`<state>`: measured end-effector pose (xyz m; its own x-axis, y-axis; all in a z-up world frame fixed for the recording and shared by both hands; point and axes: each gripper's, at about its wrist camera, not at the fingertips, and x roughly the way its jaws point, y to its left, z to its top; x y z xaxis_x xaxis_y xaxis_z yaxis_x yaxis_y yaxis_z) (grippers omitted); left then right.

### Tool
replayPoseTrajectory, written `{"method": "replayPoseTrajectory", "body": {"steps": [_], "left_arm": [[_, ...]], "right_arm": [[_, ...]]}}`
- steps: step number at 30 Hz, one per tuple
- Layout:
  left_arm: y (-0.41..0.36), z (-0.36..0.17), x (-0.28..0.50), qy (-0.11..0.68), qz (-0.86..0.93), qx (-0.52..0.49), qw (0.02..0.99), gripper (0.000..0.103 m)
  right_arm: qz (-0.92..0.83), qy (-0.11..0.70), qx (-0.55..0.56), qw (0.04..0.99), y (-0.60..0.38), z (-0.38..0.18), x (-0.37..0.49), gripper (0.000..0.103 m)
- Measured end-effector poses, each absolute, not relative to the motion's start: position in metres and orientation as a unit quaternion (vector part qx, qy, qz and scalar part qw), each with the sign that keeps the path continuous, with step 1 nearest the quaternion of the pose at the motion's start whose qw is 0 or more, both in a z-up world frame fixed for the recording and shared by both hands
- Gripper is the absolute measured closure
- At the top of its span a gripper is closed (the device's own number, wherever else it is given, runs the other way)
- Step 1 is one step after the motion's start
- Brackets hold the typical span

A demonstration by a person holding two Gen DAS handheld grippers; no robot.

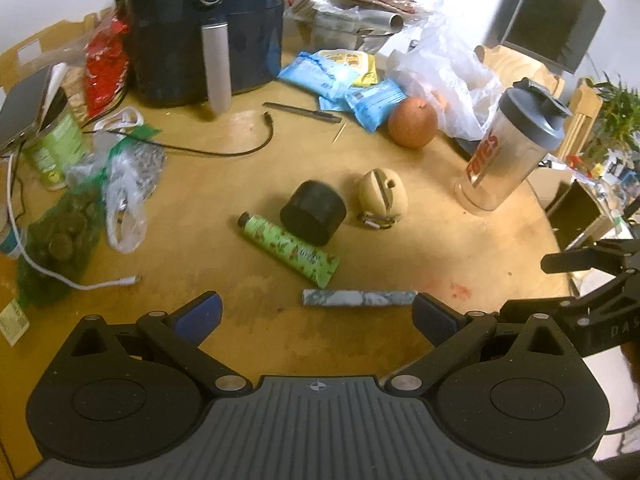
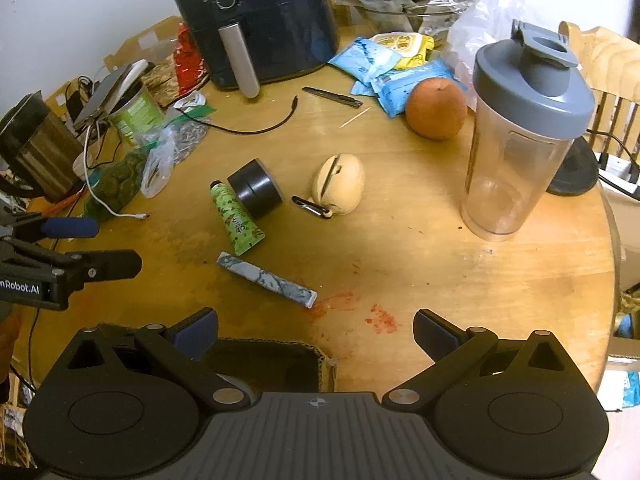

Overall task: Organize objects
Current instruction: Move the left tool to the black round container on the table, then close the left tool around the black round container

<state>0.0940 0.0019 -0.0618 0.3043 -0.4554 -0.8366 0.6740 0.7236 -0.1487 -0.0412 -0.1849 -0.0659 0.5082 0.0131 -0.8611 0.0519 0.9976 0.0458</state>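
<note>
Both tongs, left tongs (image 1: 316, 314) and right tongs (image 2: 316, 330), are held wide apart, nothing gripped; the bottle (image 2: 516, 140) could be knocked over by a careless reach.

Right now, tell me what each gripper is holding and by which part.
Nothing is held. The left gripper and the right gripper both hover open over the table, with nothing between their fingers; the marbled bar lies untouched.

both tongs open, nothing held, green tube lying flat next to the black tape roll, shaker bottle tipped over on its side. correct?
One error: the shaker bottle stands upright with its lid on, as the right wrist view shows. The rest holds: left tongs and right tongs open and empty, green tube flat beside the black tape roll.
</note>
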Motion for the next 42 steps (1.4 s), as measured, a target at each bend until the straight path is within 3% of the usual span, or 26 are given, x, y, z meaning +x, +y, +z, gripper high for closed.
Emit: {"method": "replayPoseTrajectory", "body": {"steps": [17,33,35,42], "left_arm": [[-0.032,-0.068,0.120,0.437,-0.411,0.146,0.786,0.000],[-0.074,-0.113,0.143,0.404,-0.429,0.256,0.766,0.001],[-0.077,-0.120,0.144,0.403,-0.431,0.267,0.762,0.011],[-0.089,-0.142,0.151,0.411,-0.432,0.293,0.747,0.021]], "right_arm": [[-0.068,0.499,0.064,0.862,-0.200,-0.066,-0.042,0.000],[-0.117,0.498,0.090,0.854,-0.212,-0.065,-0.047,0.000],[-0.124,0.498,0.093,0.853,-0.213,-0.065,-0.049,0.000],[-0.148,0.496,0.104,0.849,-0.218,-0.064,-0.056,0.000]]}}
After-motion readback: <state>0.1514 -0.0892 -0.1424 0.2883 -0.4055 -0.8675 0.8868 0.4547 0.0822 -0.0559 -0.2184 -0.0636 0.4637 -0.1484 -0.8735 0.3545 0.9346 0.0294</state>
